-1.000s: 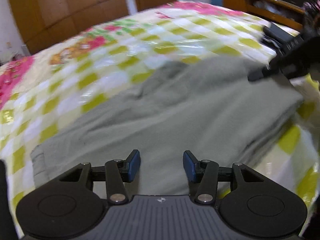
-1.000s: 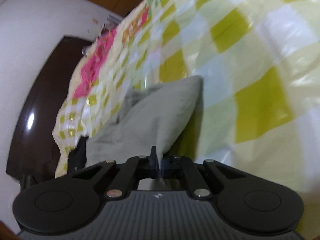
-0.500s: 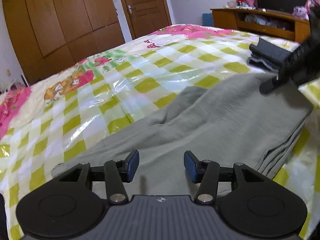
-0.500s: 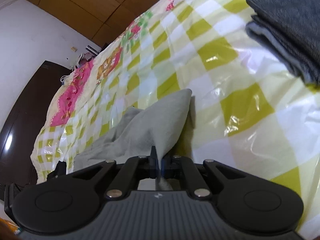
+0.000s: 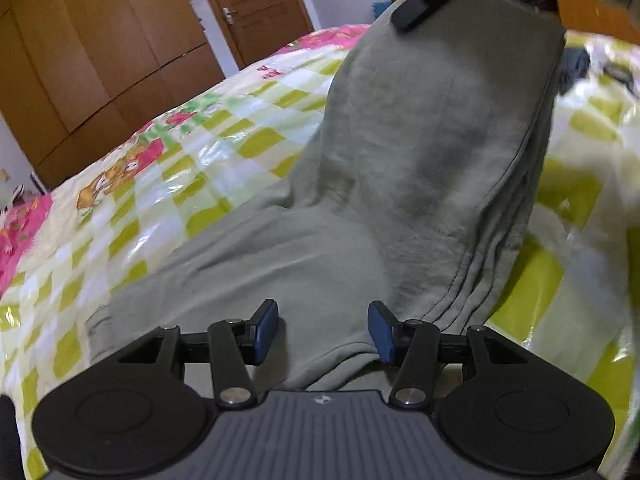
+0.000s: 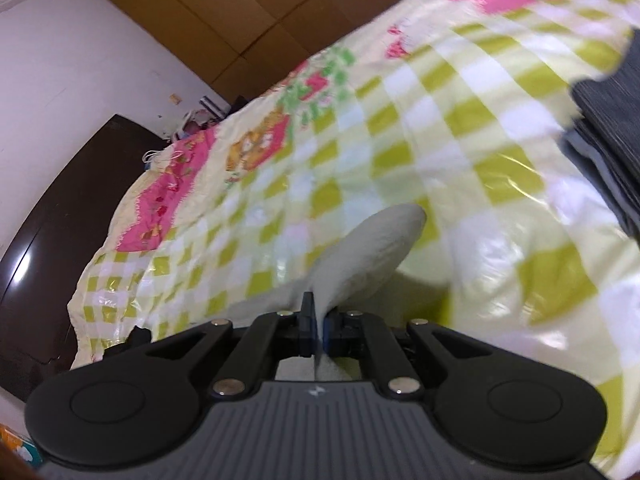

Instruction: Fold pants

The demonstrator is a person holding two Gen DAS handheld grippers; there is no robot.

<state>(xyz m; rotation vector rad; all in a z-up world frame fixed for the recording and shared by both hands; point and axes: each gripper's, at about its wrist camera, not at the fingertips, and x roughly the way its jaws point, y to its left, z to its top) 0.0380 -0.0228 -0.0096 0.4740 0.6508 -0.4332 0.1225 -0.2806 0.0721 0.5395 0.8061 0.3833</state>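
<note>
Soft grey-green knit pants [image 5: 420, 184] drape over a glossy yellow-and-white checked bedspread [image 5: 168, 184], their near part lying flat and the far end lifted upright in layered folds. The right gripper [image 6: 318, 330] is pinched tight on that raised fabric. The left gripper [image 5: 323, 332] hovers over the near edge, blue-padded fingers [image 5: 266, 330] spread wide. Folded dark grey clothes [image 6: 608, 128] lie far right.

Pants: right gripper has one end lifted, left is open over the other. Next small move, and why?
Probably carry the right gripper, shut on the pants, over toward the left gripper: the far end hangs lifted, the near end lies flat on the bedspread.
</note>
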